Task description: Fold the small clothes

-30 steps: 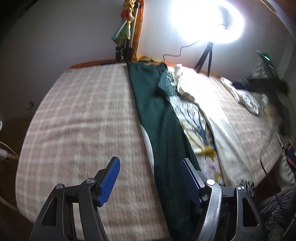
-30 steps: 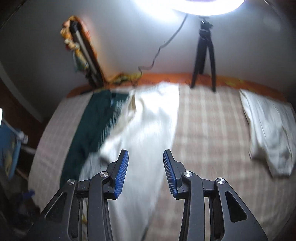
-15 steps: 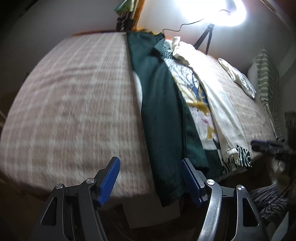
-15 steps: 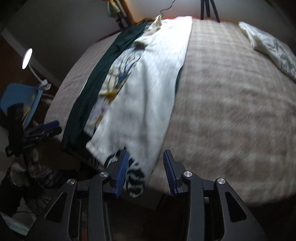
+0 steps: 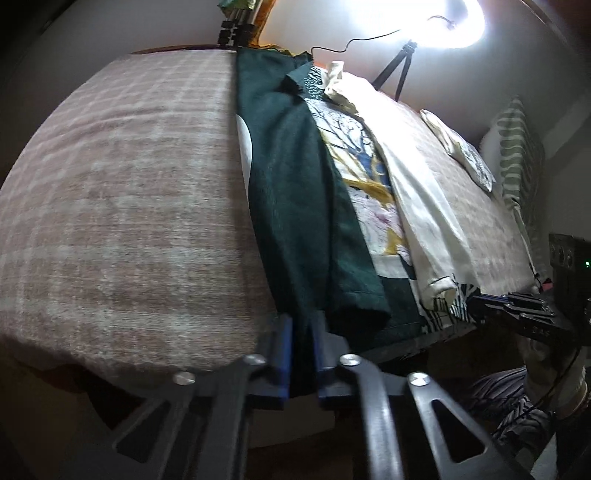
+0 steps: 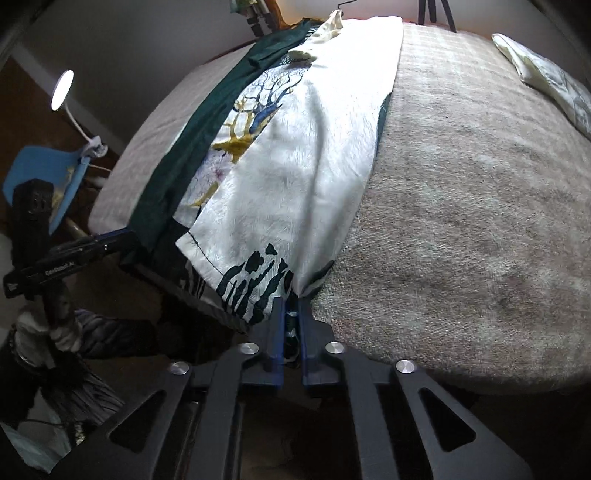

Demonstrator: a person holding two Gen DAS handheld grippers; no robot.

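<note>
Both grippers, spread and empty half a second ago, are now clamped on the near hem of the garment.

Item: garment [image 6: 306, 158], long, laid in a strip down the bed [image 5: 122, 206]; dark green panel on its left side, printed middle, cream panel on its right. Near hem at the bed's front edge, slightly overhanging; collar end far off, toward the wall and ring light [image 5: 436, 22].

Left gripper [image 5: 302, 354]: clenched on the green corner of the hem, cloth pinched between the blue pads.

Right gripper [image 6: 291, 325]: clenched on the cream, black-patterned corner of the hem. Seen from the left wrist view it sits at the opposite end of the same hem.

Governing relation: the long axis of the garment runs straight away from both grippers, hem nearest, collar farthest. Each hand holds its own corner; neither is nearer the far end. Judged next move: carry the hem forward along that axis toward the collar, hands level, to halve the length.

Also present: folded pale cloth [image 6: 546, 77] at the far right of the bed; striped pillow [image 5: 517, 155].
</note>
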